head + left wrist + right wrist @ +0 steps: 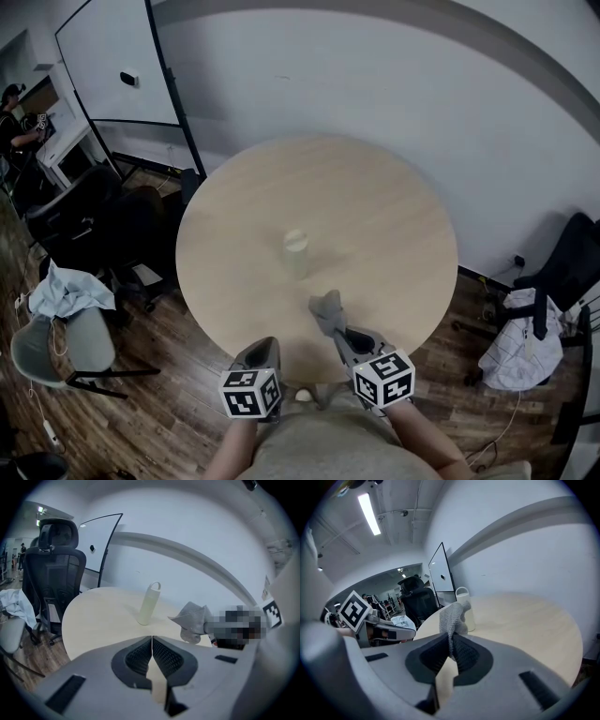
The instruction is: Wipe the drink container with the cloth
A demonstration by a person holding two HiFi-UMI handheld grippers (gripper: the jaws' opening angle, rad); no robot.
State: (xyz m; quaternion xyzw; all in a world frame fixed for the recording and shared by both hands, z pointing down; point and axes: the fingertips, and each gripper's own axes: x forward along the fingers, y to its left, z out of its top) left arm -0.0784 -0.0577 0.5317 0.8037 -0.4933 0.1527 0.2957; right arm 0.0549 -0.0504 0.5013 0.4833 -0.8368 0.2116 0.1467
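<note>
R hand-held gripper (451, 649) pinching cloth (453, 616), capped bottle (148, 604) upright

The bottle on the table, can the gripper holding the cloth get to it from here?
Probably yes. The right gripper, shut on the cloth, is at the near edge of the table, and only bare tabletop lies between it and the upright bottle.
</note>
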